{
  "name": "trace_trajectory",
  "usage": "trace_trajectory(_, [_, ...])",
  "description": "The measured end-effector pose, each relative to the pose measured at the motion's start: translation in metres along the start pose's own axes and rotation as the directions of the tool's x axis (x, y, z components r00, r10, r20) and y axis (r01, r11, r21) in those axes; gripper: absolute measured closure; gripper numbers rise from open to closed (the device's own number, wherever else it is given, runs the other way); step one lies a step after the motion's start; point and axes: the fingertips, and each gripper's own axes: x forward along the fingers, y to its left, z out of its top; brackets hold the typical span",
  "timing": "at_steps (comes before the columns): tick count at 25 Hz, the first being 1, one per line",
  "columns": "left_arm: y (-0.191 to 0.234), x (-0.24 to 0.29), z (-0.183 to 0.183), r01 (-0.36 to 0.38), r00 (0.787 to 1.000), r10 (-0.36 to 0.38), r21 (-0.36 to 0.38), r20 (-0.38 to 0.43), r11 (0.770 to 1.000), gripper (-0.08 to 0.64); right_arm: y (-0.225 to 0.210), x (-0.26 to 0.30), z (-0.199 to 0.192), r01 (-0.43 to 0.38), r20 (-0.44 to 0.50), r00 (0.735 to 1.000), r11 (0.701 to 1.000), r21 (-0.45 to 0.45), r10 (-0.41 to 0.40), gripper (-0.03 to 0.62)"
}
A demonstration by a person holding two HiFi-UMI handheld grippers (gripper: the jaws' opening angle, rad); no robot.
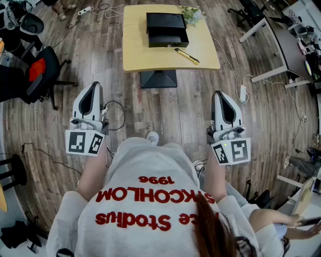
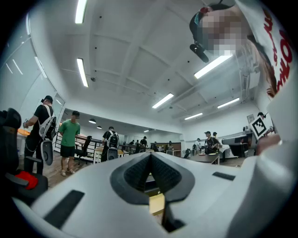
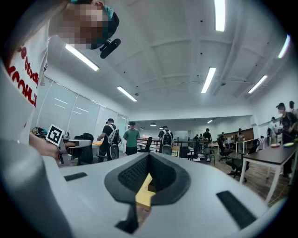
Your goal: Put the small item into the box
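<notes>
A black open box (image 1: 167, 29) sits at the far middle of a light wooden table (image 1: 135, 50) ahead of me. A slim yellow-and-black item (image 1: 187, 55) lies on the table just right of and nearer than the box. I hold both grippers low by my body, well short of the table. The left gripper (image 1: 94, 86) points forward, its jaws together with nothing between them (image 2: 150, 157). The right gripper (image 1: 218, 95) is likewise shut and empty (image 3: 149, 159). Through each gripper's jaws only a sliver of the table shows.
A small plant (image 1: 191, 14) stands at the table's far right corner. Office chairs with a red cushion (image 1: 37, 70) are at left, and desks (image 1: 286, 42) at right. Cables and a power strip (image 1: 242, 93) lie on the wood floor. A seated person's arm (image 1: 281, 221) is at the lower right.
</notes>
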Motion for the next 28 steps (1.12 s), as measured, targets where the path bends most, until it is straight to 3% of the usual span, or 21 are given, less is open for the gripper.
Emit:
trace_trajectory(9, [-0.002, 0.000, -0.001, -0.015, 1.000, 0.015, 0.001, -0.005, 1.000, 0.554, -0.004, 0.002, -0.001, -0.025, 0.026, 0.999, 0.997, 0.072, 0.023, 0.588])
trace_trajectory(16, [0.003, 0.009, -0.010, -0.029, 0.999, 0.029, -0.010, -0.021, 1.000, 0.554, -0.007, 0.016, -0.005, -0.047, 0.014, 0.999, 0.996, 0.077, 0.046, 0.588])
trace_trajectory(28, [0.017, 0.081, -0.021, 0.000, 1.000, -0.001, -0.037, -0.014, 0.999, 0.554, -0.045, 0.064, -0.007, -0.034, 0.007, 0.999, 0.996, 0.086, 0.034, 0.588])
